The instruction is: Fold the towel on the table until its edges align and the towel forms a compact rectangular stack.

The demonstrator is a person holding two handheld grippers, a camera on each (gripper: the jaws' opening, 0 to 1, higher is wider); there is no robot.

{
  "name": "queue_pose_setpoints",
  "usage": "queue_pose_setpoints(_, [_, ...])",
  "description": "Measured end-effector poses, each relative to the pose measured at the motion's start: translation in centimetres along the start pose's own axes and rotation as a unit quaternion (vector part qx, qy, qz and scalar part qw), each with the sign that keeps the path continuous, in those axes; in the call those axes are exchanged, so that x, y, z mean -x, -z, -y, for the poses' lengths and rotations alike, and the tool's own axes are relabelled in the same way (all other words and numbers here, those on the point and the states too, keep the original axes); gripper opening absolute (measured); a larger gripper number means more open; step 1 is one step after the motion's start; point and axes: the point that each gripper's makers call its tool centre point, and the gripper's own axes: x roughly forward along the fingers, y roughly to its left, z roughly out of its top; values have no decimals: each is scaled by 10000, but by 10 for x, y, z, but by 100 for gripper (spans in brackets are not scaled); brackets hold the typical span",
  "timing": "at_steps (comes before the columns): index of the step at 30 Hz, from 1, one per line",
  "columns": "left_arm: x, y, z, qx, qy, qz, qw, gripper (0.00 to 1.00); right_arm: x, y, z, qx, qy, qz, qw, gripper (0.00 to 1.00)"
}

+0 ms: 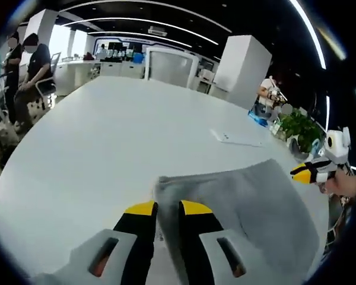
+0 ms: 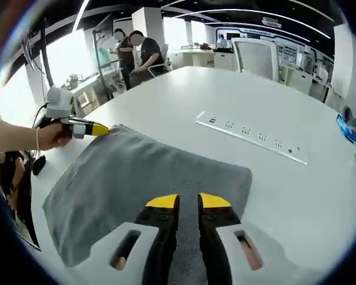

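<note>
Spread flat on the white oval table (image 2: 166,89): a grey cloth towel (image 2: 142,178), pinched at one corner between the near-closed yellow-tipped jaws of the left gripper (image 1: 168,208), held out by a bare forearm and a hand (image 2: 53,135) at the table's edge. Over the opposite edge of the cloth, the right gripper (image 2: 188,202), jaws nearly together, apparently on the fabric, though the grip itself too hidden to confirm. Beyond, in the right gripper view, a long white strip (image 2: 252,138) on the tabletop; in the left gripper view, a green potted plant (image 1: 299,127) past the table's edge.

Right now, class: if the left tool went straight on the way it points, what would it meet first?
The left tool is already at the grey towel, apparently pinching its near corner. Past that fold lies bare white table, with nothing else in its line, though depth is uncertain.
</note>
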Motion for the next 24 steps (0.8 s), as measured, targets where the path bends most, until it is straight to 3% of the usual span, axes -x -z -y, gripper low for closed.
queue_pose_setpoints(4, [1, 1, -1, -45, -50, -8, 10000, 16, 9, 1, 13, -95, 36, 8, 9999, 10])
queue_pose_setpoints(10, [4, -3, -5, 19, -166, 15, 9999, 16, 20, -6, 24, 274, 13, -138, 9995, 13])
queue_pose_setpoints(21, [-2, 5, -3, 121, -175, -102, 9997, 15, -4, -35, 39, 1229, -395, -476, 9905, 27])
queue_pose_setpoints(24, [-2, 4, -3, 84, -211, -74, 9997, 15, -13, -41, 41, 1255, -465, -488, 9898, 27])
